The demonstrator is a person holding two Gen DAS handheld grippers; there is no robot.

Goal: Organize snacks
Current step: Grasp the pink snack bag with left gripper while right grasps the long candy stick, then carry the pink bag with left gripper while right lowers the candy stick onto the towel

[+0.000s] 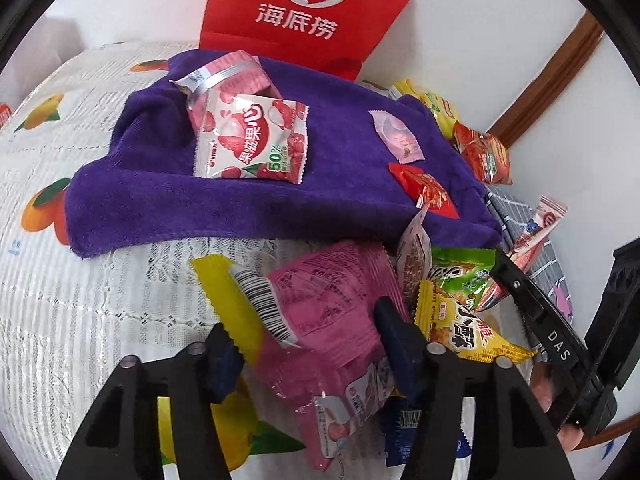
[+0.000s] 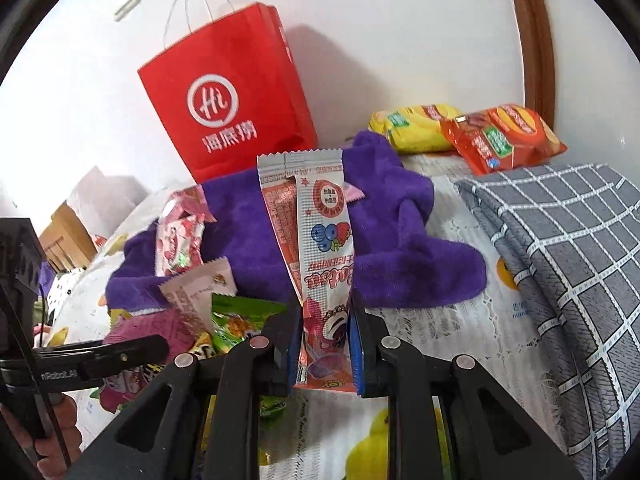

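My left gripper (image 1: 310, 350) is shut on a pink snack packet (image 1: 328, 304) with a yellow serrated edge, its pads pressing the packet's two sides just above the fruit-print tablecloth (image 1: 80, 280). My right gripper (image 2: 325, 344) is shut on the lower end of a long pink-and-white stick packet (image 2: 320, 240), which stands upright in front of a purple towel (image 2: 400, 240). A lychee candy bag (image 1: 252, 140), a pale pink packet (image 1: 396, 136) and a red packet (image 1: 428, 192) lie on the towel (image 1: 240, 200). Green (image 1: 460, 272) and yellow (image 1: 468, 328) packets sit in a pile beside the left gripper.
A red paper bag (image 2: 224, 112) stands against the wall behind the towel. A yellow chip bag (image 2: 416, 128) and an orange one (image 2: 500, 140) lie at the back right. A grey checked cloth (image 2: 560, 260) covers the right side. A hand holds the other gripper's handle at the lower left of the right wrist view.
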